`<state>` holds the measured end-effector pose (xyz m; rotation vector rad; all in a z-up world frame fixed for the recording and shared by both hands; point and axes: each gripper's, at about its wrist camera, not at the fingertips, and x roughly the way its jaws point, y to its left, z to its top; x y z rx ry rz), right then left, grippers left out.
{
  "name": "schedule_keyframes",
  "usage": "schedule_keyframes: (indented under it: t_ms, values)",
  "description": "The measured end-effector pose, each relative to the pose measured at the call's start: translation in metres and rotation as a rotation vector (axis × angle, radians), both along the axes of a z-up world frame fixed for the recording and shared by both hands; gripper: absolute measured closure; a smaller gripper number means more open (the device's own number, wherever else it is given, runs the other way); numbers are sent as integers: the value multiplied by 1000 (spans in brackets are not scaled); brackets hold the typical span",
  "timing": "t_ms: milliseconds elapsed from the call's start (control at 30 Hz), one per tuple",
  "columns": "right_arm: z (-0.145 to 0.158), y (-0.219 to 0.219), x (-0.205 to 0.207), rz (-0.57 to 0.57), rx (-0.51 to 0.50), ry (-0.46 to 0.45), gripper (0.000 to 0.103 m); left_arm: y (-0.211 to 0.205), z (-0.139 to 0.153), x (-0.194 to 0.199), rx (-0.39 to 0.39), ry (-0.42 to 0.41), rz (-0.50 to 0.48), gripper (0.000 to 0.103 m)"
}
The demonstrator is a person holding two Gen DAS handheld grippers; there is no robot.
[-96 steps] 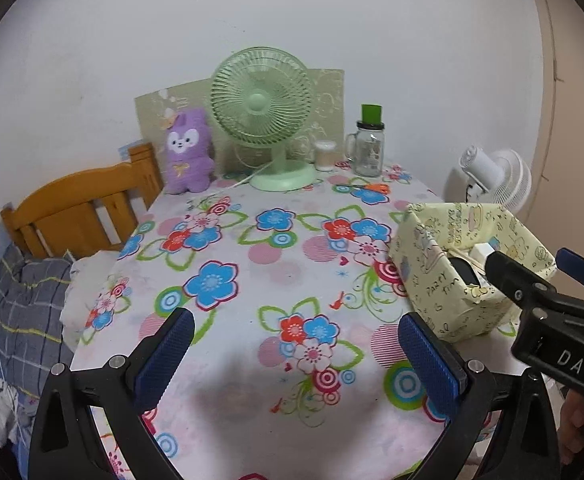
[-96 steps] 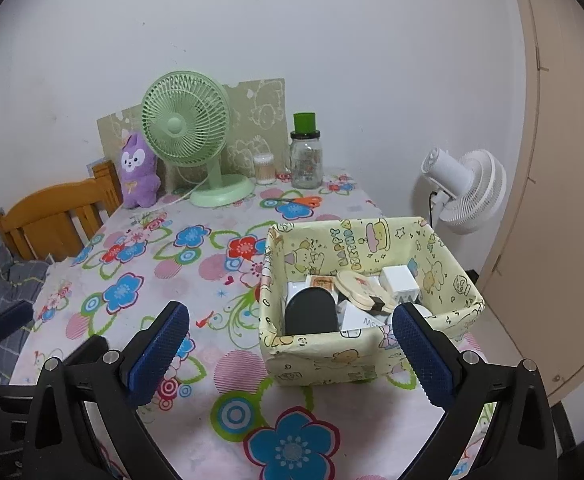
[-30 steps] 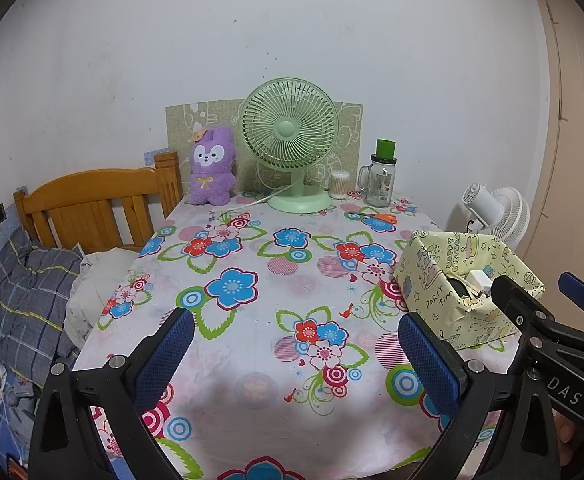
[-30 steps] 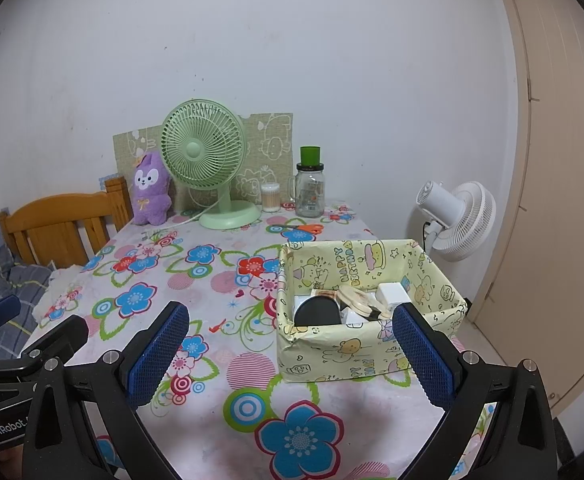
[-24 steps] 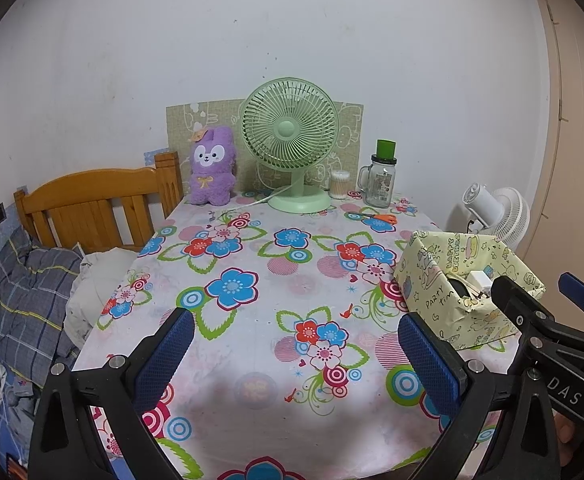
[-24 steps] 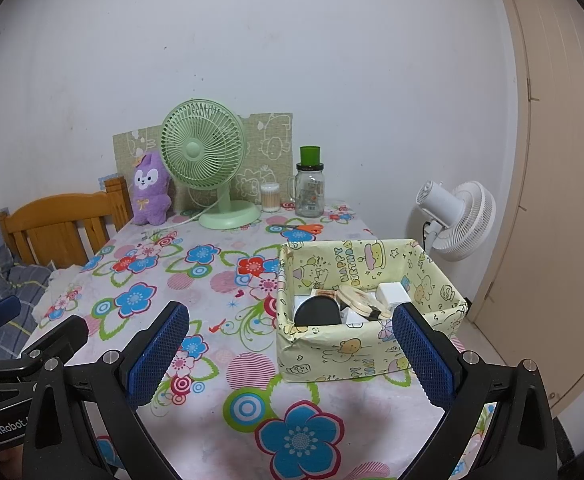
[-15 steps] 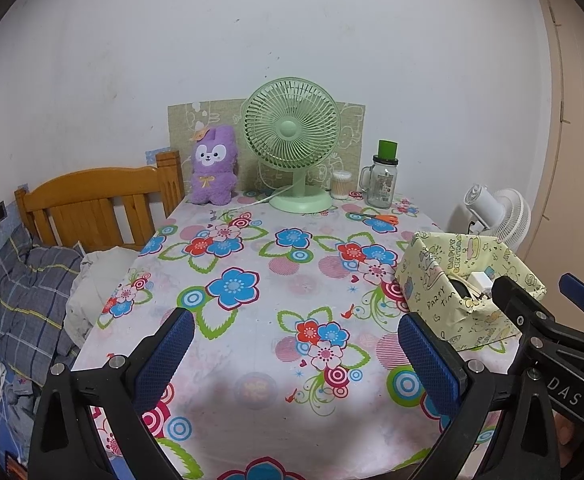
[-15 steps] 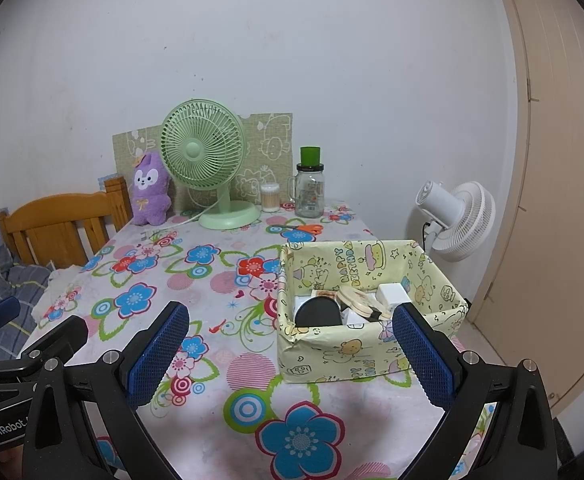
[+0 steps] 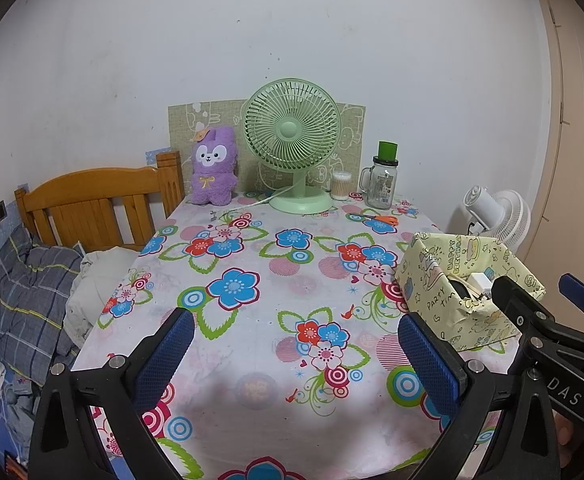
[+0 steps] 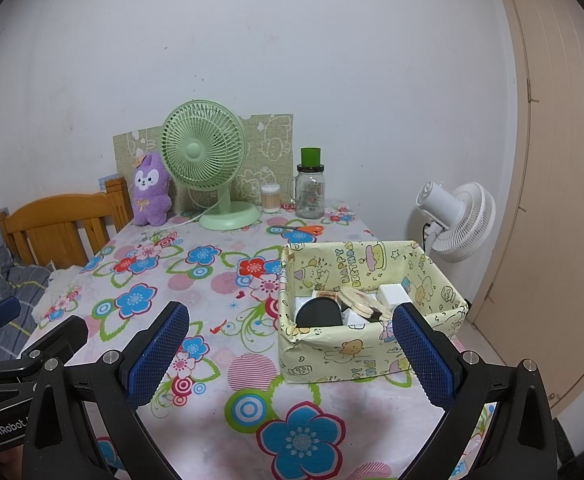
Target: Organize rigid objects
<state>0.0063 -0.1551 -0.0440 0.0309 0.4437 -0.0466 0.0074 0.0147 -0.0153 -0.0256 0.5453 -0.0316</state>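
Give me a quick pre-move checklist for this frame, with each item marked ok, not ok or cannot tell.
1. Left gripper open and holding nothing: ok.
2. Right gripper open and holding nothing: ok.
3. Yellow box upright on the table, top open: ok.
4. Items already lying inside the box: ok; room for more: cannot tell.
5. Orange scissors lying loose on the table, outside the box: not ok if they belong in it.
6. Both grippers clear of the box walls: ok.
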Motion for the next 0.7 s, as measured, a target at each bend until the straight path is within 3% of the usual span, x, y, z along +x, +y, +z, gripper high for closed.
schedule_keyframes:
  t_ms: [700]
  values:
    - [-1,2,-1,0,1,5,0,0,-1,0,-2,2,-4,0]
